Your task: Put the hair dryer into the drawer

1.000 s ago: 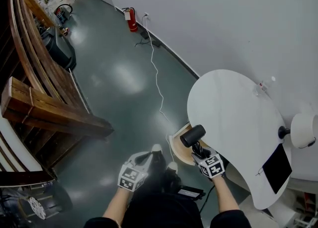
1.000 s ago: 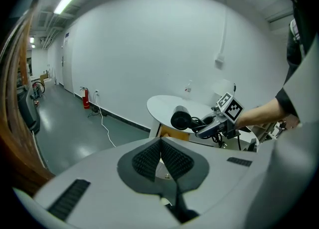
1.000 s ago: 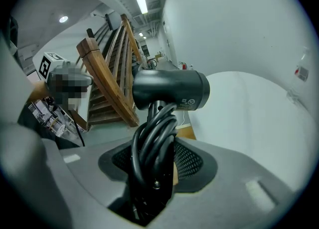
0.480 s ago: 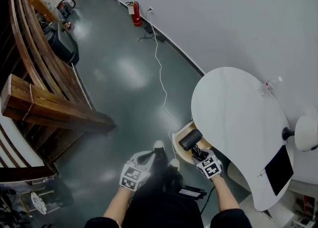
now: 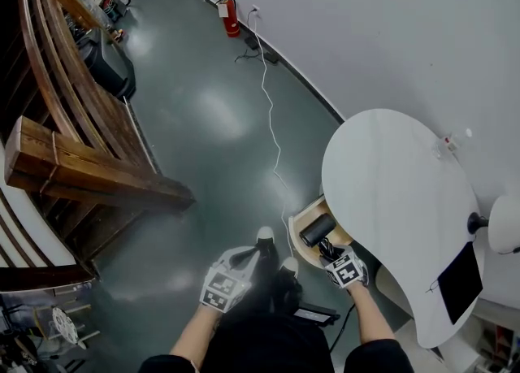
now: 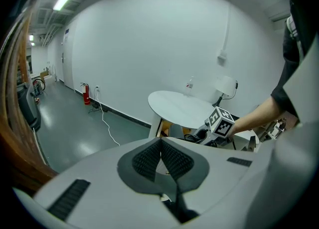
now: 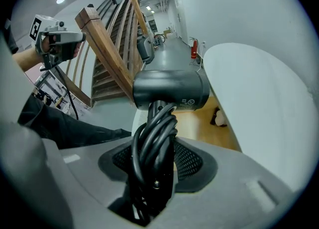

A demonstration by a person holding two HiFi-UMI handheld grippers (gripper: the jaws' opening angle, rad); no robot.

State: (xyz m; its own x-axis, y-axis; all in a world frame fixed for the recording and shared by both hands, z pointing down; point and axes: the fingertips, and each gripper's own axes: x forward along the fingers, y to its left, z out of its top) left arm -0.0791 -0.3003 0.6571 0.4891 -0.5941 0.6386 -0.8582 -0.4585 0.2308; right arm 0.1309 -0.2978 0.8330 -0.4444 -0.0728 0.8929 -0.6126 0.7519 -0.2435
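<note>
A black hair dryer (image 5: 316, 229) hangs just over the open wooden drawer (image 5: 297, 251) that sticks out under the white table (image 5: 390, 201). My right gripper (image 5: 329, 251) is shut on its handle, which has the black cord wound round it. In the right gripper view the dryer's barrel (image 7: 172, 89) lies crosswise above the corded handle (image 7: 152, 148), between the pads of the right gripper (image 7: 154, 158), with the drawer's wooden floor (image 7: 209, 128) beyond. My left gripper (image 5: 236, 270) hovers left of the drawer. Its jaws (image 6: 160, 155) are shut on nothing.
A small object (image 7: 218, 118) lies in the drawer. A wooden stair rail (image 5: 89, 176) stands at the left. A white cable (image 5: 272, 127) runs across the green floor to the wall, near a red fire extinguisher (image 5: 231, 15). A lamp (image 5: 500, 225) and dark pad (image 5: 460, 272) sit on the table.
My right gripper has sunk with the hair dryer, closer to the open drawer. My left gripper has stayed about where it was.
</note>
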